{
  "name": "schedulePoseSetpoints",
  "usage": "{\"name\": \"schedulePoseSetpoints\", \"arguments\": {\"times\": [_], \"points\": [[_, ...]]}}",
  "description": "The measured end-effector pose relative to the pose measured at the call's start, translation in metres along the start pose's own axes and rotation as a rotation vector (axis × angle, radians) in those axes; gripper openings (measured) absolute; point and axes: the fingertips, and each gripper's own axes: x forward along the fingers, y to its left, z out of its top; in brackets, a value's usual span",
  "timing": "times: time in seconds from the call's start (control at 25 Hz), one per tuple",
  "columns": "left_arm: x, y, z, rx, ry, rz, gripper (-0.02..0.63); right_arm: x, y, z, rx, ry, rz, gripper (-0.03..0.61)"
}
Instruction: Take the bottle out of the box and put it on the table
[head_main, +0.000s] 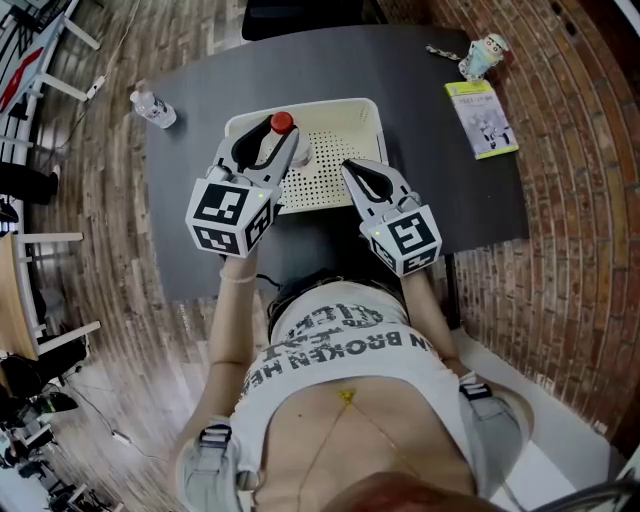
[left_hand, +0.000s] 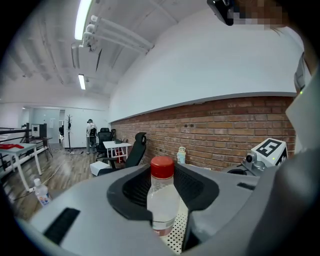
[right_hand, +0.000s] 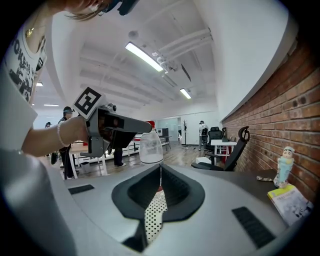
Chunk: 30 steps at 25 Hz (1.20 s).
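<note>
A clear bottle with a red cap (head_main: 282, 124) is held upright, with my left gripper (head_main: 276, 142) shut on its body, above the left part of the white perforated box (head_main: 368, 112). In the left gripper view the bottle (left_hand: 162, 168) stands between the dark pads (left_hand: 131, 190), with the box floor (left_hand: 177, 231) below it. My right gripper (head_main: 362, 178) is shut and empty over the box's front right edge. From the right gripper (right_hand: 160, 172) view the bottle (right_hand: 150, 146) hangs in the left gripper, clear of the box (right_hand: 156, 210).
The box sits on a dark grey table (head_main: 190, 250). A second small bottle (head_main: 152, 107) stands at the table's far left corner. A yellow-green booklet (head_main: 481, 118) and a small figurine (head_main: 483, 55) lie at the far right. A black chair (head_main: 300, 15) stands beyond the table.
</note>
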Motion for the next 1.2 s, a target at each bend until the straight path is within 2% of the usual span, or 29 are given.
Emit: {"name": "schedulePoseSetpoints", "arguments": {"times": [0.64, 1.2], "points": [[-0.008, 0.000, -0.002, -0.026, -0.003, -0.014, 0.144, -0.005, 0.000, 0.000, 0.005, -0.005, -0.028, 0.010], [-0.011, 0.005, -0.008, -0.036, 0.007, 0.017, 0.144, -0.002, -0.001, -0.004, 0.003, 0.008, -0.011, 0.011]]}}
